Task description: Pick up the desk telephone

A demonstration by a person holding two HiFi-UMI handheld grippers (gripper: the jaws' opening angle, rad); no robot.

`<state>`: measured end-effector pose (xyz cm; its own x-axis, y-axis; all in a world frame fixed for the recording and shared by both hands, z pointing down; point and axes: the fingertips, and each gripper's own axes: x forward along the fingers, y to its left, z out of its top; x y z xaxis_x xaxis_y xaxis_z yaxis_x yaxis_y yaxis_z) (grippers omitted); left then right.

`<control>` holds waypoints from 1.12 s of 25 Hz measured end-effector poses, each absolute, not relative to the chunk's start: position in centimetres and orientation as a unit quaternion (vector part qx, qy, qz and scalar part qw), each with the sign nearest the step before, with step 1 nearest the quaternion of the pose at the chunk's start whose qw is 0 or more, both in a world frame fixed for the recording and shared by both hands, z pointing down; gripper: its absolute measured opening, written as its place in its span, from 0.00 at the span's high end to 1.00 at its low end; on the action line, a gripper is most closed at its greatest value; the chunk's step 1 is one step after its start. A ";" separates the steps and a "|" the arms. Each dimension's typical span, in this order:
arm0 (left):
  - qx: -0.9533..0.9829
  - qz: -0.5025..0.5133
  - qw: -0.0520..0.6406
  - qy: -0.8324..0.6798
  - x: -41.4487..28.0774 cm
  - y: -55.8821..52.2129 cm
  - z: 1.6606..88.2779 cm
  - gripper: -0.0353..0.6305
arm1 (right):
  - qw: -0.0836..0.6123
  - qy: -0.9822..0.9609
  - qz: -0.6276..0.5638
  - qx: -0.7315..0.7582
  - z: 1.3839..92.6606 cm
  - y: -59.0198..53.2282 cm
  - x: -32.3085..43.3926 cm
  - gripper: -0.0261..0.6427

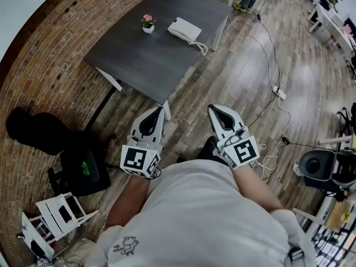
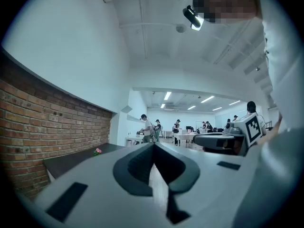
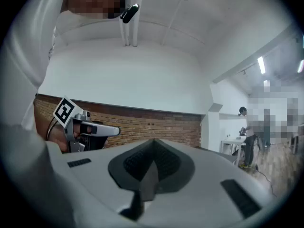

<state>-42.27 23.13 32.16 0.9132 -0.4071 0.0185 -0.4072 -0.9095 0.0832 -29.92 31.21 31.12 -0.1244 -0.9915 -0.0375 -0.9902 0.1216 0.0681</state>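
Your white shirt front fills the bottom of the head view. Just beyond it you hold both tools level: the left gripper and the right gripper, each with jaws pressed together on nothing. At 12 o'clock, well apart from both, the white desk telephone sits on the dark grey square table, toward its 2 o'clock edge and near a small pink potted flower. Its long axis runs 10 to 4 o'clock. Neither hand is clearly nearer. Neither gripper view shows the telephone, and from here its handset is too small to tell from its base.
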 end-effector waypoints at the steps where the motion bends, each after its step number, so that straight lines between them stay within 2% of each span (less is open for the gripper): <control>1: 0.977 0.000 0.043 -0.209 -42.1 23.1 32.2 0.93 | 0.009 -0.750 -0.039 0.661 31.2 31.2 -29.8 0.96; 12: 0.974 0.008 0.045 -0.220 -40.1 22.2 32.9 0.93 | 0.007 -0.755 -0.036 0.655 31.7 30.5 -27.8 0.96; 22: 0.974 0.011 0.054 -0.222 -35.0 21.4 33.4 0.93 | -0.001 -0.762 -0.039 0.646 32.1 29.3 -23.1 0.95; 24: 0.973 0.014 0.056 -0.222 -33.6 21.0 33.8 0.87 | -0.003 -0.760 -0.036 0.649 32.4 28.8 -21.4 0.95; 25: 0.973 0.015 0.057 -0.223 -32.8 20.8 33.9 0.81 | -0.001 -0.760 -0.036 0.649 32.6 28.5 -20.5 0.95; 26: 0.973 0.017 0.058 -0.225 -32.0 20.5 34.1 0.74 | 0.001 -0.761 -0.034 0.648 32.8 28.2 -19.5 0.89; 28: 0.971 0.021 0.059 -0.229 -30.3 19.8 34.5 0.68 | 0.000 -0.762 -0.025 0.647 33.3 27.7 -17.5 0.81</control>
